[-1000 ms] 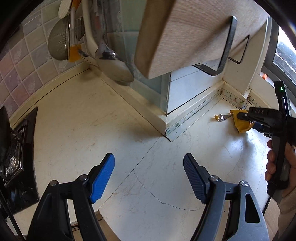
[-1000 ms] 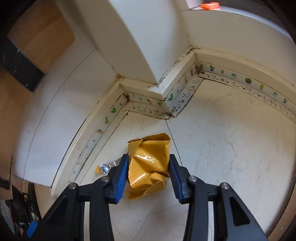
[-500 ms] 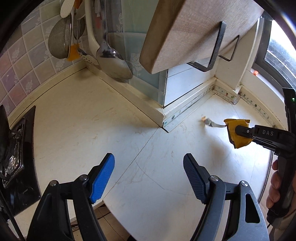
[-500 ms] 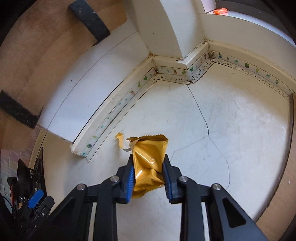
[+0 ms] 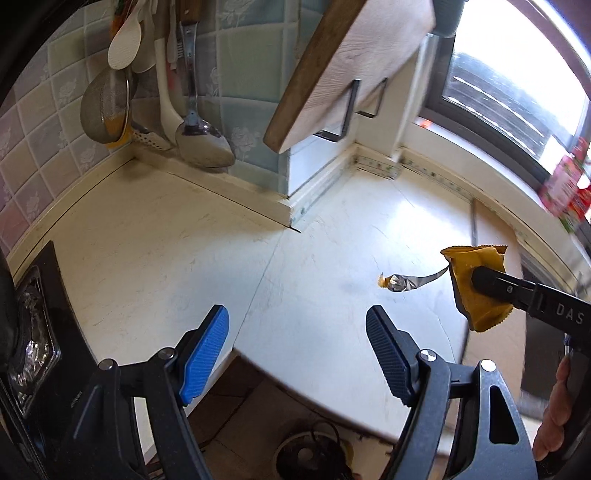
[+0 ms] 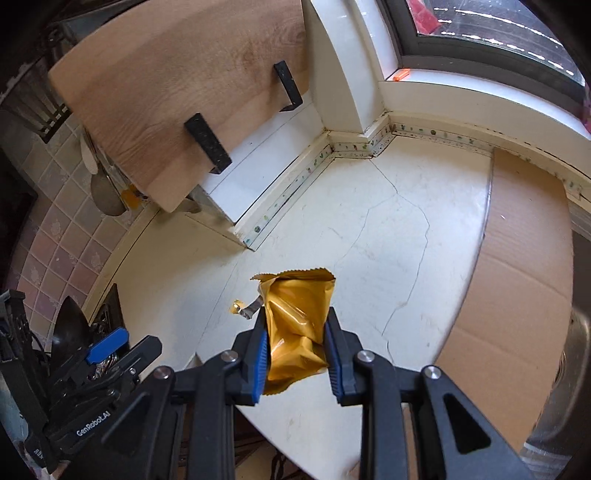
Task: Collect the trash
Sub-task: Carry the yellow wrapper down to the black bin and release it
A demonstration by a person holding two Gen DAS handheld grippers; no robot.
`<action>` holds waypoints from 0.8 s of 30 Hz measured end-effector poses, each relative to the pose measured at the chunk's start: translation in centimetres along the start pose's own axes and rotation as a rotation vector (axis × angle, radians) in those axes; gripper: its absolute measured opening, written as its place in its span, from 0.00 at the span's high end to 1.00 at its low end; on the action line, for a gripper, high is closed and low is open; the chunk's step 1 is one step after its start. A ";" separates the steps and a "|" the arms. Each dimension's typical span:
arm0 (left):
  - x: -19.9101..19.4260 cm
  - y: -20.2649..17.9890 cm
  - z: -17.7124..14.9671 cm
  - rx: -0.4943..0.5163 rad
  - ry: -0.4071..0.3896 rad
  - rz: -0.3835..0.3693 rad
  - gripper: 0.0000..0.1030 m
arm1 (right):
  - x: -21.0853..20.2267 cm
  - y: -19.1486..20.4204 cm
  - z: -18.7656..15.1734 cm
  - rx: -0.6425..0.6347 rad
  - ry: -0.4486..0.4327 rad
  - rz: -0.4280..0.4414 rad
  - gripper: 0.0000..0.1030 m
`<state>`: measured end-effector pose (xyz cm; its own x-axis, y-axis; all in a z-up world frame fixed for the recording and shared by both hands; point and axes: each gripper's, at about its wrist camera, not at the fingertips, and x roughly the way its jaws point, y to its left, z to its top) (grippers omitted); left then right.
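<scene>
While I hold both grippers above it, the cream desk (image 5: 155,236) spreads out below, its top cracked in thin dark lines and edged at the back with a low white ledge. Tiled walls close the corner, where a metal ladle (image 5: 201,140), a white spoon (image 5: 125,46) and a mesh strainer (image 5: 105,107) hang. A wooden board (image 6: 177,92) sits on black brackets over the ledge, and a dark-framed window (image 6: 487,33) stands at the right above a pale sill. A sheet of brown cardboard (image 6: 524,266) lies flat on the right part of the desk, and a black stove (image 5: 48,332) shows at the left edge.

My right gripper (image 6: 295,354) is pinched in on a crumpled yellow wrapper (image 6: 295,332); both blue pads press its sides, and the wrapper hangs clear of the desk with its jagged top edge sticking out past my fingertips. A thin silver strip (image 5: 424,280) trails from the wrapper's left side, ending in a small crumpled foil scrap (image 5: 395,282); I cannot tell whether the scrap touches the desk.

My left gripper (image 5: 297,350) stands wide open with nothing between its pads, over the desk's front edge. The wrapper is off to its right and slightly farther out.
</scene>
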<state>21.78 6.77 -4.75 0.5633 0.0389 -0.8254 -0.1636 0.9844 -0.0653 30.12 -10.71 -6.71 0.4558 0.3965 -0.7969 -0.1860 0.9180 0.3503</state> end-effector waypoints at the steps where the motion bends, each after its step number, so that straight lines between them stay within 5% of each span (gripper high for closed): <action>1: -0.7 0.1 -0.5 0.018 0.002 -0.012 0.27 | -1.2 0.7 -1.2 0.007 -0.015 -0.007 0.74; 13: -8.1 1.9 -9.0 0.206 0.033 -0.175 0.27 | -9.2 6.6 -15.5 0.134 -0.061 -0.039 0.74; 24: -7.3 1.3 -15.8 0.311 0.166 -0.257 0.27 | -9.6 7.7 -24.6 0.238 0.042 -0.088 0.74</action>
<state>4.66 5.10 -7.65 0.4118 -0.2174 -0.8849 0.2314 0.9642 -0.1292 2.89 -7.17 -8.44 0.4235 0.3203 -0.8474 0.0652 0.9222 0.3811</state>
